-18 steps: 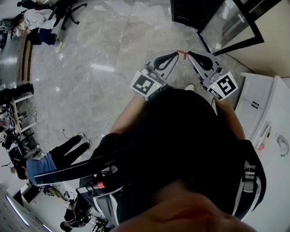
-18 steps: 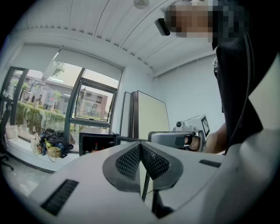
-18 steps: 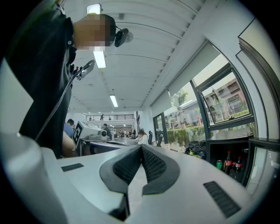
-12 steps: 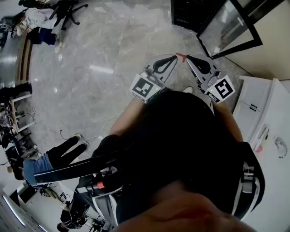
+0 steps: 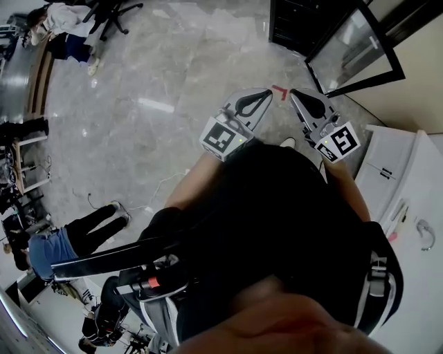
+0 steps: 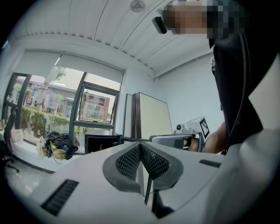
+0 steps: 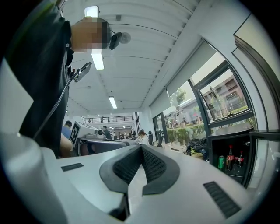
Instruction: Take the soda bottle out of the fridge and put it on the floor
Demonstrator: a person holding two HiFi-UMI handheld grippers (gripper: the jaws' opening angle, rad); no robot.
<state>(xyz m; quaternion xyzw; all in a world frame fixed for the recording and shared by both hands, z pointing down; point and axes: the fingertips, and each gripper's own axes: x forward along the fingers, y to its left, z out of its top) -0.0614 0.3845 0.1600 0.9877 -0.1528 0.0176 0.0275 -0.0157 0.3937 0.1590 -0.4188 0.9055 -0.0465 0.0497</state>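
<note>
Fridge [image 5: 297, 24] is sliding rightward; left gripper [image 5: 264, 95] and right gripper [image 5: 296, 95] are pinching shut, empty; soda bottle [image 7: 230, 158] is standing upright inside, nearer right gripper.

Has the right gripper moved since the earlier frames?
No: the grey right gripper still points just right of the red tape floor mark.

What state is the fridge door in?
Open: the glass door stands swung away from the black fridge in the head view, and bottles show inside it in the right gripper view.
</note>
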